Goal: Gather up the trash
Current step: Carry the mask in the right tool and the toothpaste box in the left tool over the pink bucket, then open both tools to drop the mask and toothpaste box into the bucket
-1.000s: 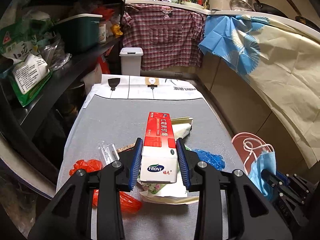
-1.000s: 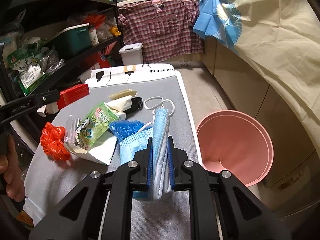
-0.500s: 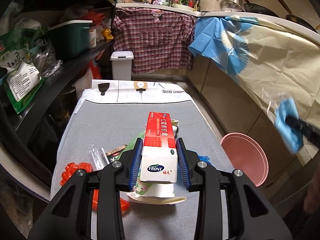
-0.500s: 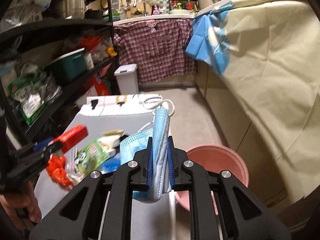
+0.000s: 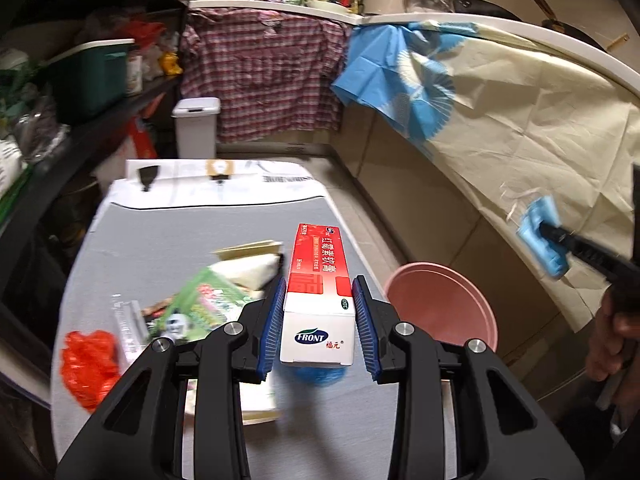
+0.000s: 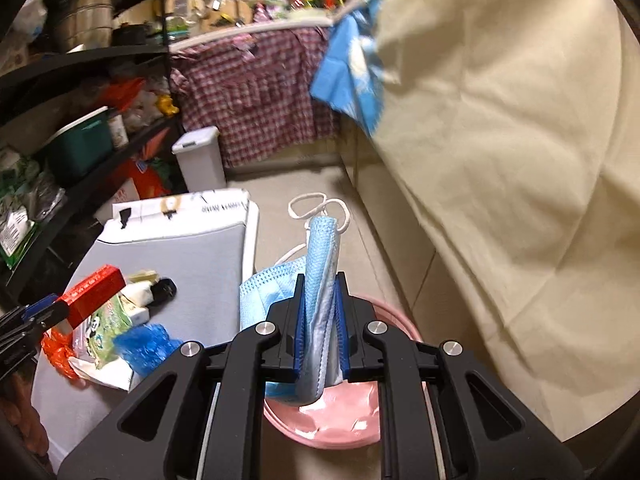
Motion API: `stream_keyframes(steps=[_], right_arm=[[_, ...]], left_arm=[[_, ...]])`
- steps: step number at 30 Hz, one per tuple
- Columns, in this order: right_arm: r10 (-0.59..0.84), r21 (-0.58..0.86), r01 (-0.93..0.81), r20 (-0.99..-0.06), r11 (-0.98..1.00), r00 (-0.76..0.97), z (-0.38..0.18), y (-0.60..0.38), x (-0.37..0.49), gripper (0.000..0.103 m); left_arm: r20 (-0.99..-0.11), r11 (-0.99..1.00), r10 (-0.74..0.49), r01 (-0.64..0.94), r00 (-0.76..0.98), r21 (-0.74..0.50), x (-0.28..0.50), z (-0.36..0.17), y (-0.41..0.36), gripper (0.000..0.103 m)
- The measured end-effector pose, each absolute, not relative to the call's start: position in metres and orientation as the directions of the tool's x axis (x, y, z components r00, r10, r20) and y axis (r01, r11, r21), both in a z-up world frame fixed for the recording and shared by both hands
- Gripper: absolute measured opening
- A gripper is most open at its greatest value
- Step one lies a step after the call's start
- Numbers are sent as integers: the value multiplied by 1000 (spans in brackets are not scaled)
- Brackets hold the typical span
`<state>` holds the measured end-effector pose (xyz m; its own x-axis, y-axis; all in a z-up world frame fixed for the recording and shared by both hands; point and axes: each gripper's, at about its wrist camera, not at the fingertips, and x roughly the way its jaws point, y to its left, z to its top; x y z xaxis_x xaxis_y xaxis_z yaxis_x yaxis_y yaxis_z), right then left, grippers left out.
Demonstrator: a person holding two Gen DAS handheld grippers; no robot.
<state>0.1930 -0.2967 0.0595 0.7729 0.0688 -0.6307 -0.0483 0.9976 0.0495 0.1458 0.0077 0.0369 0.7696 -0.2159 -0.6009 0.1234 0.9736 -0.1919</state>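
one rectangular red-and-white cardboard box [image 5: 319, 300] is clamped by the left gripper [image 5: 319, 322]; one pleated blue mask [image 6: 320, 292] is pinched by the right gripper [image 6: 320, 320] above one round pink plastic bin [image 6: 340, 420].

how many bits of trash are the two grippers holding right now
2. A red and white cardboard box is clamped in the left gripper above the grey table; a blue pleated face mask is pinched in the right gripper over the pink plastic bin.

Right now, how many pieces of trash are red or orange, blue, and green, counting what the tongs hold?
Red or orange: 2, medicine box, crumpled plastic bag
Blue: 2, face mask, crumpled wrapper
Green: 1, tissue pack
Total: 5
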Motion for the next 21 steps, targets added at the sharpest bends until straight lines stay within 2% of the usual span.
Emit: stream_keyframes(steps=[6,12,21], right_arm=[[41,50,-11,-655,999,754,42,-316,197,14],[68,96,5,-742,995,667,13,-330,212,14],[51,58,-7,-810,998,585,-15,-323,223,15]], left_arm=[[-616,967,-255,181,745,-181,157,26,-30,34],[-647,948,-317,250,693,-198,169,12,-72,34],[-740,926,-347,334,576,-174,185,-42,-128,34]])
